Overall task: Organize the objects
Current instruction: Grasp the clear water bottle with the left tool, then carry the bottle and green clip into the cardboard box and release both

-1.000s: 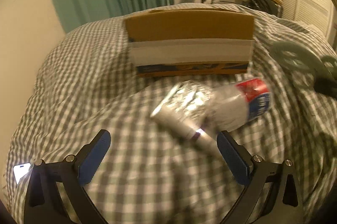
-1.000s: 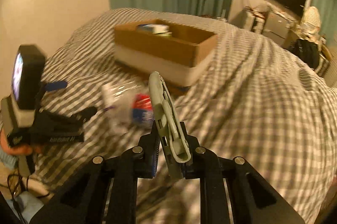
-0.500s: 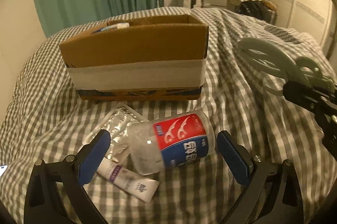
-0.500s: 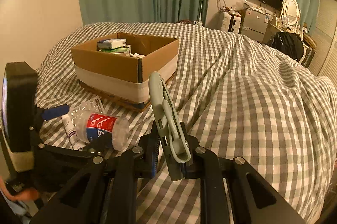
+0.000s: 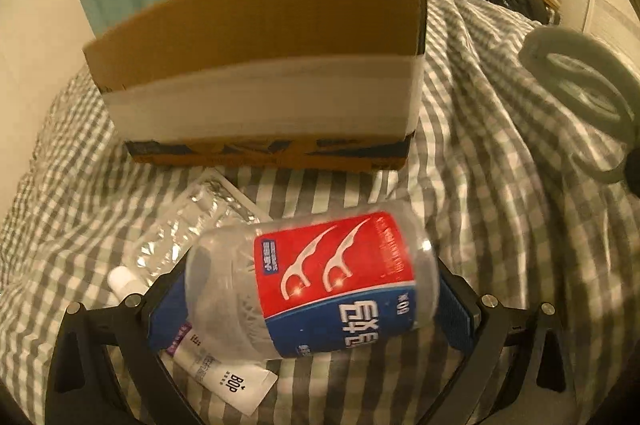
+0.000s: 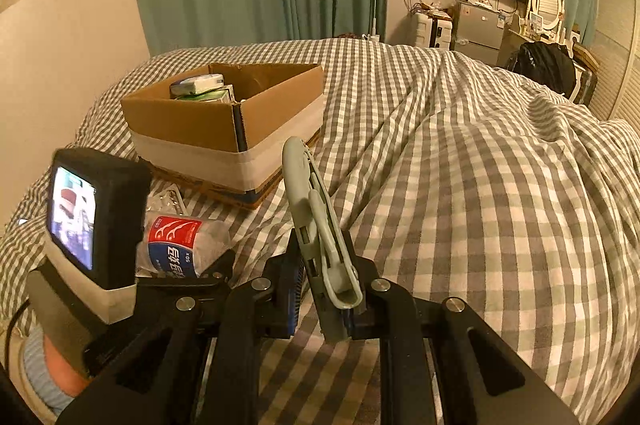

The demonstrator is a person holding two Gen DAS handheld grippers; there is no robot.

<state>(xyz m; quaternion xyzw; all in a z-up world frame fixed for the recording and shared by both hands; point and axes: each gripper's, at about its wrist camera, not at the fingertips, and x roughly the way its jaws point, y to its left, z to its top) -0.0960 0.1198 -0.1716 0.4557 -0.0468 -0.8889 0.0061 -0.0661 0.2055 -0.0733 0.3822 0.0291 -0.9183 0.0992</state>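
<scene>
Your left hand-held gripper (image 5: 312,305) straddles the clear plastic floss-pick jar with the red-and-blue label (image 5: 320,285), blue pads on both flanks; looks clenched on it, tho contact on the near side is hidden. Jar's lying on its side on the grey-white checked bed cover (image 6: 460,185), so a side-on grab across the body makes sense, no need to stand it up first. Under it sit a white squeeze tube w/ purple print (image 5: 216,369) and a crinkly clear foil packet (image 5: 188,229), both touching or just beside the jar, so lift clean or they'll drag. Your right hand-held gripper (image 6: 324,305) is clamped on the pale green plastic clip-like tool (image 6: 316,225), held upright, prob. parked clear while the left works. Open brown cardboard box with a white band (image 6: 224,121) sits just behind the pile, already has items inside: likely the drop spot
</scene>
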